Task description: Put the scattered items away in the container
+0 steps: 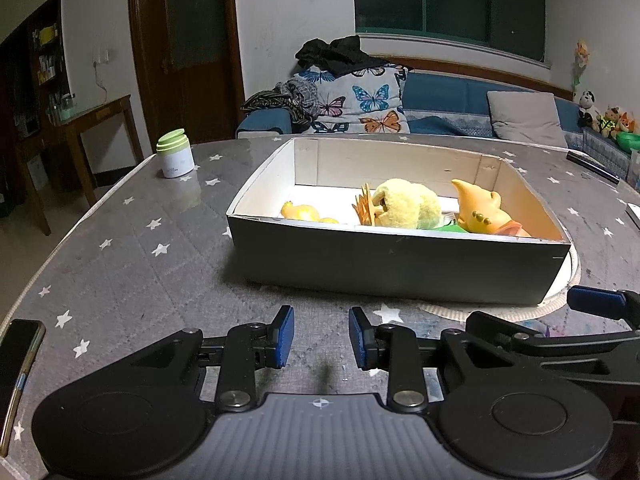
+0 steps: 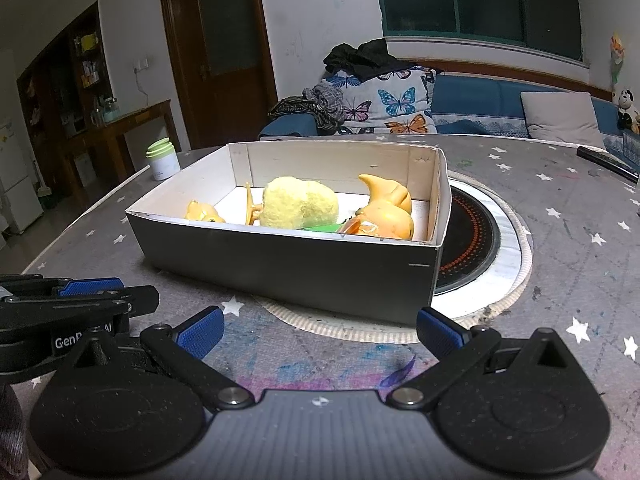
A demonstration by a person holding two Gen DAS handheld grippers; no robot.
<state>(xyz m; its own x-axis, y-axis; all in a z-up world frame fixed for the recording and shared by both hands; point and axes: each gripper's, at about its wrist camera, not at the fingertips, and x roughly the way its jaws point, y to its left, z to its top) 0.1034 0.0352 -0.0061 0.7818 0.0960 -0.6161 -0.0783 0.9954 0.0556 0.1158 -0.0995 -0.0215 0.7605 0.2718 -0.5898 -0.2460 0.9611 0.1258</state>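
Note:
A grey cardboard box (image 1: 396,264) with a white inside stands on the star-patterned table. In it lie a yellow plush toy (image 1: 408,204), an orange rubber toy (image 1: 484,210) and a small yellow toy (image 1: 300,212). The same box (image 2: 288,268), plush toy (image 2: 300,202) and orange toy (image 2: 384,212) show in the right wrist view. My left gripper (image 1: 321,336) hovers over the table in front of the box, open, with nothing between its blue pads. My right gripper (image 2: 318,330) is open wide and empty, near the box's front right corner.
A white jar with a green lid (image 1: 175,155) stands at the table's far left. A phone (image 1: 18,356) lies at the left edge. A round stove plate (image 2: 472,240) sits under and right of the box. A dark remote (image 2: 608,162) lies far right. A sofa stands behind the table.

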